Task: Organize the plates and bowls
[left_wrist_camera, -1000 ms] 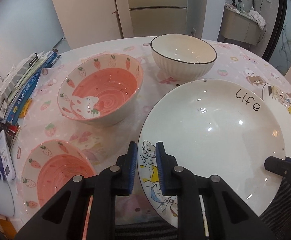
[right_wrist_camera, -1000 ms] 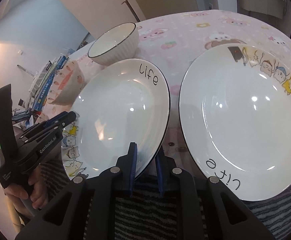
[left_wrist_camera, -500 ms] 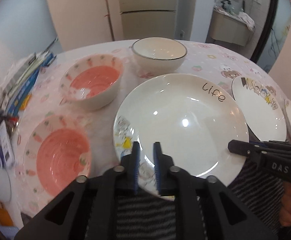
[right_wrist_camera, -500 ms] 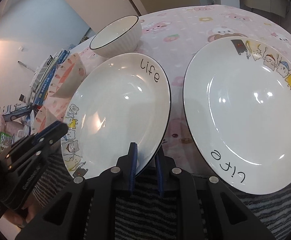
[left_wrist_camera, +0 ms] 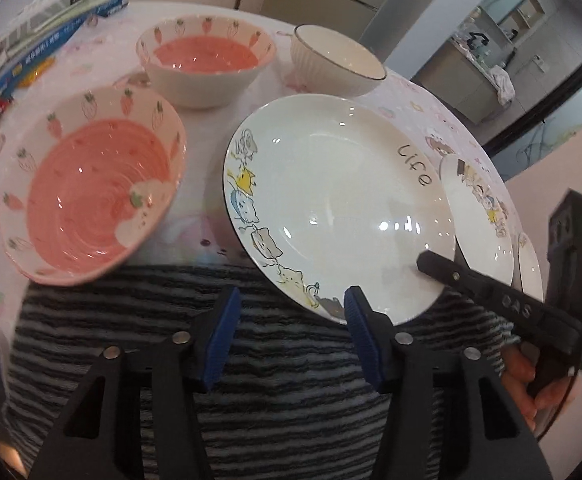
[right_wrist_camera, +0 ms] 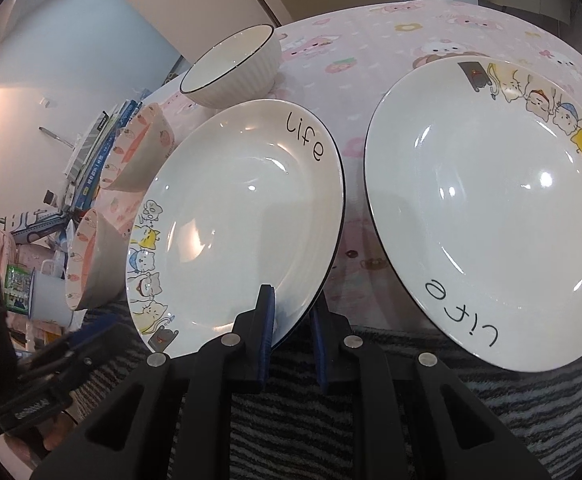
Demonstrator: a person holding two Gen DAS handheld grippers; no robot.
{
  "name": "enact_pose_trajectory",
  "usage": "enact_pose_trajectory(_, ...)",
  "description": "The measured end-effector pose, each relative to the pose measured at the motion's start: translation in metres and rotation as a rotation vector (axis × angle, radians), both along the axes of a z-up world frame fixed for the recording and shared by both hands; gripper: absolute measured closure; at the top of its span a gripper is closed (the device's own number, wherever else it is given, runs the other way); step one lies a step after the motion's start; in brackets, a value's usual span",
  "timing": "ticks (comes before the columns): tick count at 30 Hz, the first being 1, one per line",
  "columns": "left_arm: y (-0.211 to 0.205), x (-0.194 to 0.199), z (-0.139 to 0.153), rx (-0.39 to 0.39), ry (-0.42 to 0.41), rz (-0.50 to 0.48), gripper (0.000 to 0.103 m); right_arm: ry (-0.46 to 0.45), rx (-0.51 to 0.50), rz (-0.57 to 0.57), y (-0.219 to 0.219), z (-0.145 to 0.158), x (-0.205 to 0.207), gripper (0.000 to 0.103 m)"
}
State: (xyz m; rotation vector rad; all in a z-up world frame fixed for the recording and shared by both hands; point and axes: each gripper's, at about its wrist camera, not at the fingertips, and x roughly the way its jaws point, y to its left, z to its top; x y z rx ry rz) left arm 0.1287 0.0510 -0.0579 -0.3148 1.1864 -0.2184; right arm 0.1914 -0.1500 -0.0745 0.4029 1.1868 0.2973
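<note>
Pink bench (right_wrist_camera: 371,56): your right gripper (right_wrist_camera: 291,316) pinches the plate's (right_wrist_camera: 243,208) near rim; left gripper (left_wrist_camera: 289,332) gapes empty. Tilt, and it slips.

Between the near strawberry bowl (left_wrist_camera: 91,196) and the "life" plate (left_wrist_camera: 331,216) runs a strip of bare tablecloth (left_wrist_camera: 205,200). Farther back, the second strawberry bowl (left_wrist_camera: 205,66) and the white ribbed bowl (left_wrist_camera: 337,66) stand close together. The second "life" plate (right_wrist_camera: 491,216) lies just beside the first, leaving a narrow gap.

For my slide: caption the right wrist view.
Right gripper shut on plate beside second plate.
</note>
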Motion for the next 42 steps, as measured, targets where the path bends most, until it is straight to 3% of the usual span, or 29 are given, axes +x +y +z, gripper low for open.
enact_pose_trajectory(5,0.007,0.011,-0.023,-0.126,0.042,0.111,0.056,0.011,0.016,-0.014,-0.001,-0.004,-0.003,0.084)
enact_pose_trajectory(8,0.011,0.011,-0.023,-0.146,0.012,0.165,0.061,0.018,0.033,-0.027,-0.004,-0.008,-0.002,0.084)
enact_pose_trajectory(9,0.009,0.011,-0.023,-0.139,0.004,0.169,0.066,0.021,0.051,-0.034,-0.005,-0.009,-0.003,0.084)
enact_pose_trajectory(10,0.007,0.011,-0.024,-0.122,-0.006,0.174,0.082,0.030,0.084,-0.042,-0.008,-0.012,-0.002,0.084)
enact_pose_trajectory(11,0.005,0.011,-0.027,-0.096,-0.007,0.183,0.086,0.054,0.145,-0.052,-0.013,-0.017,-0.001,0.084)
enact_pose_trajectory(15,0.006,0.006,-0.028,-0.097,-0.041,0.193,0.087,0.079,0.216,-0.055,-0.015,-0.026,0.001,0.083)
enact_pose_trajectory(22,0.000,0.007,-0.030,-0.088,-0.069,0.172,0.080,-0.032,0.129,-0.073,-0.002,-0.021,-0.004,0.082)
enact_pose_trajectory(28,-0.012,0.003,-0.027,-0.009,-0.108,0.137,0.080,-0.062,0.028,-0.030,0.009,-0.012,-0.009,0.082)
enact_pose_trajectory(34,-0.010,-0.003,-0.020,-0.031,-0.134,0.117,0.080,-0.151,-0.048,-0.005,0.013,0.008,-0.024,0.078)
enact_pose_trajectory(42,-0.027,-0.024,0.009,0.024,-0.258,0.064,0.080,-0.256,-0.044,-0.019,-0.002,0.029,-0.057,0.078)
